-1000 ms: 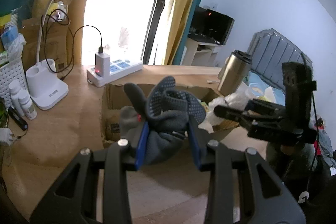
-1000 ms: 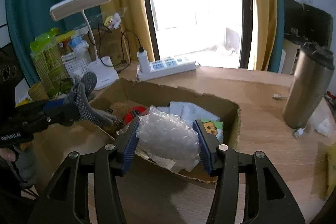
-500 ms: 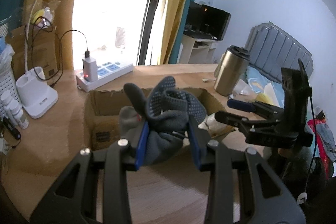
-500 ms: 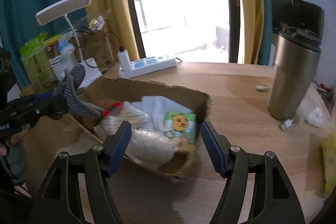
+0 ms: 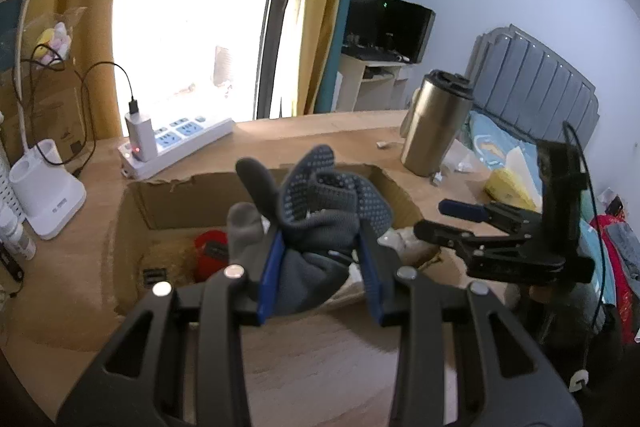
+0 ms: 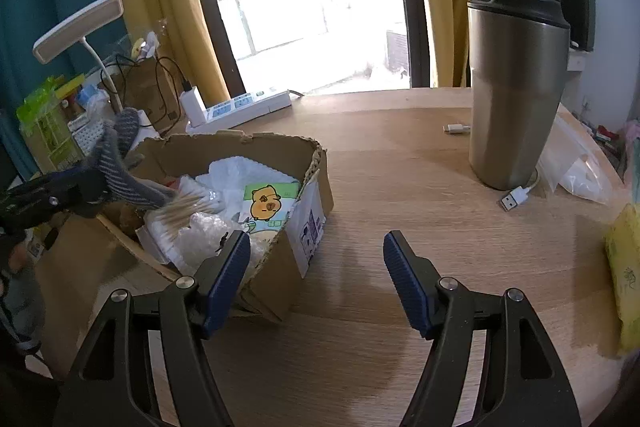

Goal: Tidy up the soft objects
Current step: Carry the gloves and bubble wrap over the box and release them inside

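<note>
Right gripper (image 6: pixel 316 275) now spread wide and empty at lower centre after dropping bubble wrap (image 6: pixel 200 239) into cardboard box (image 6: pixel 280 267) at left, left gripper (image 5: pixel 320 275) still clamped on grey dotted glove (image 5: pixel 320 211) mid-frame above box, probably next in.

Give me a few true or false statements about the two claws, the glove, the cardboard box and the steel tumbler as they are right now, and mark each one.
1. The left claw is shut on the grey dotted glove. True.
2. The right claw is holding a bag of bubble wrap. False: its jaws stand open with nothing between them.
3. The steel tumbler lies on its side. False: it stands upright on the wooden desk.
4. The cardboard box has things in it, among them a packet with a cartoon animal. True.
5. A loose USB plug lies by the tumbler's base. True.
</note>
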A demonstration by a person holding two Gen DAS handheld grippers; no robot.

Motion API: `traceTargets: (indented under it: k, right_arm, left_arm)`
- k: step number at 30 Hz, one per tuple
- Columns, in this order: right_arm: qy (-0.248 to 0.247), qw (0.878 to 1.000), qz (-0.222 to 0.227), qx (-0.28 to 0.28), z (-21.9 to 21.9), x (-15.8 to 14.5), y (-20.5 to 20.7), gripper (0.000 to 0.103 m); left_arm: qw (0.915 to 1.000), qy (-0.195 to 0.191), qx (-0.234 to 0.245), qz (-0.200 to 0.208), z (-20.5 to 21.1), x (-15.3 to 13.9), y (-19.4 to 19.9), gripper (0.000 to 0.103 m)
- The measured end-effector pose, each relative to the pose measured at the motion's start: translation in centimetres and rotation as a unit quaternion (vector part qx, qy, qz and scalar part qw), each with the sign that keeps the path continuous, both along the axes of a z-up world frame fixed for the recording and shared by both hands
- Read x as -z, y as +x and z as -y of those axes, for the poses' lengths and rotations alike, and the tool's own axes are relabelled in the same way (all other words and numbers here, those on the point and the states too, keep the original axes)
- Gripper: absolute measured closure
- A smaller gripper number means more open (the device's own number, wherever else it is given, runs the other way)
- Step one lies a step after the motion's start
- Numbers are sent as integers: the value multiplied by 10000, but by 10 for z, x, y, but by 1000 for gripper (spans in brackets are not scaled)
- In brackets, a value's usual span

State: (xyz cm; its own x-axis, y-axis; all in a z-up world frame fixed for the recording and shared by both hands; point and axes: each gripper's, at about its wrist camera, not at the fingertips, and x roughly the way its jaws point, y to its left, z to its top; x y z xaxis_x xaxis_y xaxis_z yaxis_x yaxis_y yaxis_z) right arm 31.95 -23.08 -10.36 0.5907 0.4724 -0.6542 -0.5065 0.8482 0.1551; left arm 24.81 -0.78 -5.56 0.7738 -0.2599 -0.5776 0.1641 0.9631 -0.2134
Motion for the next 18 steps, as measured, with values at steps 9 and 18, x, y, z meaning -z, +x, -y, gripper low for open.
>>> traceTargets:
  k: [9,18]
  right_arm:
    - [274,9994,213,-72,8,-10,1,31]
    - [268,9995,154,-64,15,-5,7,31]
  left_arm:
    - [9998,111,-19,-170,17,12,23,66]
    - [9991,148,-182,-359,26,26,48,63]
